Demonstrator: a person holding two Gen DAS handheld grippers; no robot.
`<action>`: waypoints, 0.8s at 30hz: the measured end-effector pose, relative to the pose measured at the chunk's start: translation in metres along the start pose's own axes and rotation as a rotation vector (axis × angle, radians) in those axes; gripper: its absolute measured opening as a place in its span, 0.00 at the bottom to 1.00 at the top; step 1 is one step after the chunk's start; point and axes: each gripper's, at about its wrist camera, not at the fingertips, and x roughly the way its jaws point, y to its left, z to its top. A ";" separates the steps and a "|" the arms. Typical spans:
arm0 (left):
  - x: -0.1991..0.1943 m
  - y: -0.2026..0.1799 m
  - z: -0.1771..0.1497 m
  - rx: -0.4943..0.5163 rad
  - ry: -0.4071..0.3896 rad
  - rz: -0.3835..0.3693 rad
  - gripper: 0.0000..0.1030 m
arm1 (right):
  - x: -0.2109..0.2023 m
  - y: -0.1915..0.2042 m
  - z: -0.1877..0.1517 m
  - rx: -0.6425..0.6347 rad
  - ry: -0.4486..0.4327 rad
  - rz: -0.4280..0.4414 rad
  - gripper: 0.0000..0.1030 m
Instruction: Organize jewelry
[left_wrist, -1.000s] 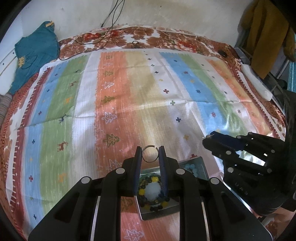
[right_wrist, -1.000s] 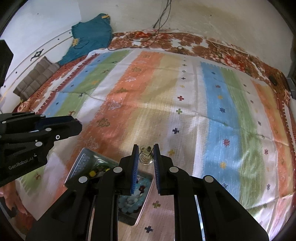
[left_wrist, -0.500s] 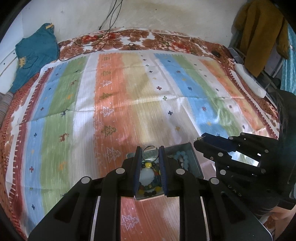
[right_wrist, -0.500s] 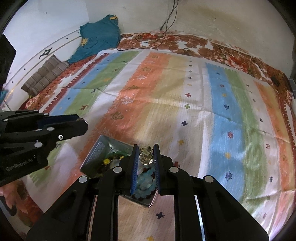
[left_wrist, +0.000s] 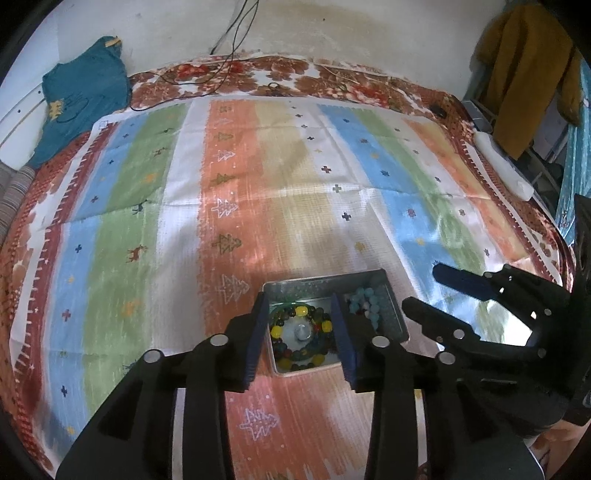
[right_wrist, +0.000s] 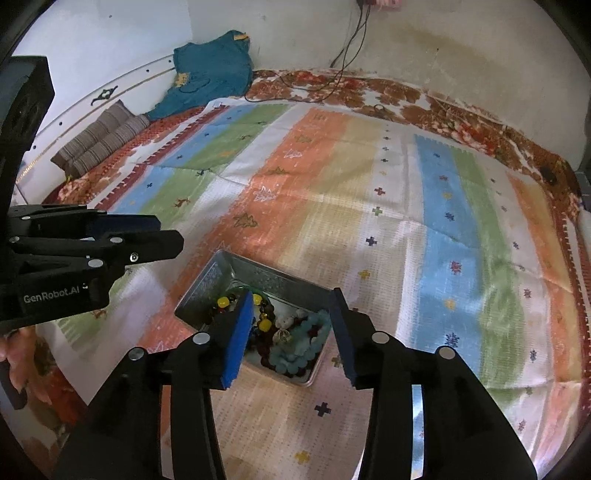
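Both rings are no longer sitting between the jaws as a second ago; the left hand-held gripper (left_wrist: 299, 314) and right hand-held gripper (right_wrist: 291, 308) are opening with nothing between their pads, hovering over the metal tin (left_wrist: 325, 282). Inside it, a multicoloured bead bracelet (left_wrist: 299, 336) and pale blue beads (right_wrist: 303, 343) are lying. It is resting on the striped bedspread (left_wrist: 258, 177), near the bed's front edge.
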 end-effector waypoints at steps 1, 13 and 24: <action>-0.003 -0.001 -0.003 0.003 -0.003 -0.001 0.39 | -0.002 -0.001 -0.001 0.005 -0.003 -0.001 0.48; -0.027 -0.006 -0.025 0.017 -0.029 0.020 0.62 | -0.033 -0.006 -0.017 0.025 -0.053 -0.028 0.64; -0.053 -0.016 -0.049 0.062 -0.086 0.058 0.87 | -0.061 -0.003 -0.035 0.029 -0.116 -0.026 0.80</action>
